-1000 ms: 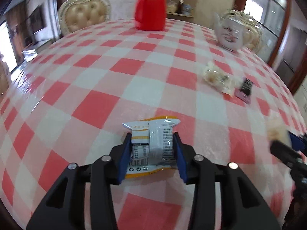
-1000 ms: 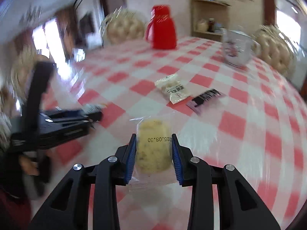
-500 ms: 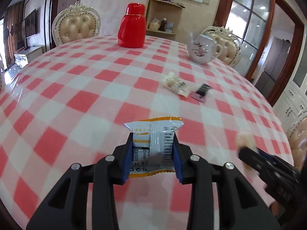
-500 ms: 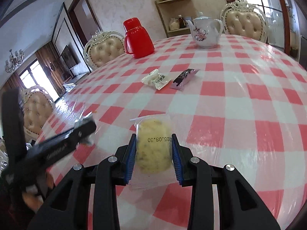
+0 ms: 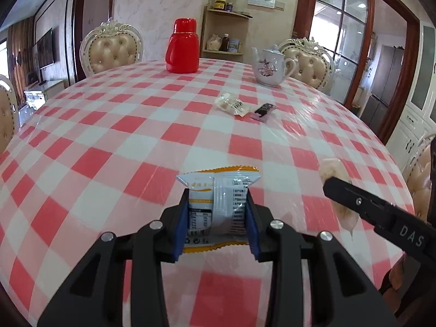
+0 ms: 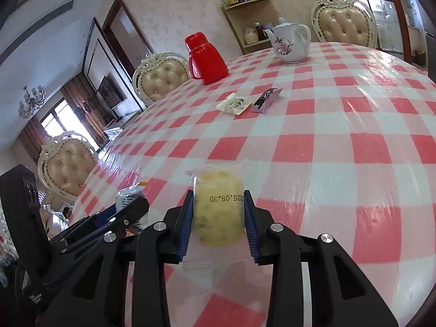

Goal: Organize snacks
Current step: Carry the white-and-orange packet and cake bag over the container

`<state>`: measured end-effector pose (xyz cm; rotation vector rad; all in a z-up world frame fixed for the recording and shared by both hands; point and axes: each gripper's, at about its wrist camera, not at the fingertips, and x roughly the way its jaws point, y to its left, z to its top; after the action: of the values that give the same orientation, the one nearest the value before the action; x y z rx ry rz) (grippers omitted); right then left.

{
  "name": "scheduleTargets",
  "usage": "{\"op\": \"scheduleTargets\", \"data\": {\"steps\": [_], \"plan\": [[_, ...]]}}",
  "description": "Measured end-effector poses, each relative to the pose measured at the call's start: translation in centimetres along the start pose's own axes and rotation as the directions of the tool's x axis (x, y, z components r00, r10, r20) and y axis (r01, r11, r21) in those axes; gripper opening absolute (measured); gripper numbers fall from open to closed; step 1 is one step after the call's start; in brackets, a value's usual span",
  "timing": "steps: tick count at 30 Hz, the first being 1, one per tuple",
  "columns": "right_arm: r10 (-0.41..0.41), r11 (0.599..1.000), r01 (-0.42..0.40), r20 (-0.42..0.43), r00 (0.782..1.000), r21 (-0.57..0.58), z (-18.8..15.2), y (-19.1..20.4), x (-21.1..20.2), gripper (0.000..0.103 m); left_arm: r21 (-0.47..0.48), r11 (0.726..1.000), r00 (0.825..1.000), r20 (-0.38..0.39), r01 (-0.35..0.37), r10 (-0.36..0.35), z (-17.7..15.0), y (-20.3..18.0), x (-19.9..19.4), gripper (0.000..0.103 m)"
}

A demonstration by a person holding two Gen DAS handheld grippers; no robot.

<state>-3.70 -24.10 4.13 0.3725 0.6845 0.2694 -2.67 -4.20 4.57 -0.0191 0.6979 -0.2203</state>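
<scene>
**Holding one snack in each hand-held gripper above the checked bench**

Gripping a white-and-orange packet (image 5: pixel 218 207), the left hand-held gripper (image 5: pixel 218 218) has its blue pads pressed against the packet's two sides, printed back facing the camera. The packet hangs clear of the bench (image 5: pixel 109 136), which wears a red-and-white checked cloth under clear film.

The right hand-held gripper (image 6: pixel 218 218) is clamped the same way on a clear bag (image 6: pixel 218 209) holding a pale yellow cake, a printed date across its front. Both tools sit close together near the bench's near edge; each shows at the side of the other's view.

Farther across the bench lie two more snacks side by side: a small white pack (image 5: pixel 229 104) and a dark bar (image 5: pixel 263 109), just beside each other. Beyond them stand a red flask (image 5: pixel 182 46) and a white teapot (image 5: pixel 271 66), well apart. Padded chairs (image 5: pixel 111 47) ring the far side.
</scene>
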Motion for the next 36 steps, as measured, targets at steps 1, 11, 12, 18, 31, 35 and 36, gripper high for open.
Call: {"op": "scheduleTargets", "data": {"steps": [1, 11, 12, 18, 31, 35, 36], "plan": [[-0.003, 1.0, 0.003, -0.001, 1.0, -0.006, -0.3, 0.1, -0.4, 0.034, 0.008, 1.0, 1.0, -0.002, -0.005, 0.005, -0.4, -0.1, -0.4, 0.037], [0.008, 0.996, -0.011, -0.028, 1.0, -0.092, -3.2, 2.9, -2.3, 0.034, 0.043, 0.998, 0.999, -0.005, -0.034, 0.034, -3.1, 0.2, -3.8, 0.037], [0.011, 0.995, -0.014, -0.031, 0.999, -0.103, -3.5, 3.3, -2.5, 0.034, 0.05, 0.998, 0.999, -0.003, -0.042, 0.043, -3.4, 0.4, -4.5, 0.037], [0.035, 0.982, -0.042, -0.043, 0.998, -0.183, -5.3, 6.8, -3.4, 0.034, 0.061, 0.995, 0.997, 0.016, -0.075, 0.074, -4.7, 1.8, -7.5, 0.037], [0.093, 0.927, -0.129, -0.119, 0.989, -0.353, -9.5, 14.9, -3.8, 0.034, 0.021, 0.989, 0.988, 0.035, -0.148, 0.148, -8.0, 7.7, -13.5, 0.037], [0.107, 0.906, -0.157, -0.146, 0.983, -0.392, -10.8, 17.0, -3.6, 0.034, 0.007, 0.986, 0.986, 0.028, -0.166, 0.165, -9.0, 9.6, -14.6, 0.037], [0.11, 0.901, -0.163, -0.152, 0.982, -0.402, -11.1, 17.5, -3.6, 0.034, 0.003, 0.985, 0.985, 0.026, -0.172, 0.172, -9.3, 10.1, -14.8, 0.037]]}}
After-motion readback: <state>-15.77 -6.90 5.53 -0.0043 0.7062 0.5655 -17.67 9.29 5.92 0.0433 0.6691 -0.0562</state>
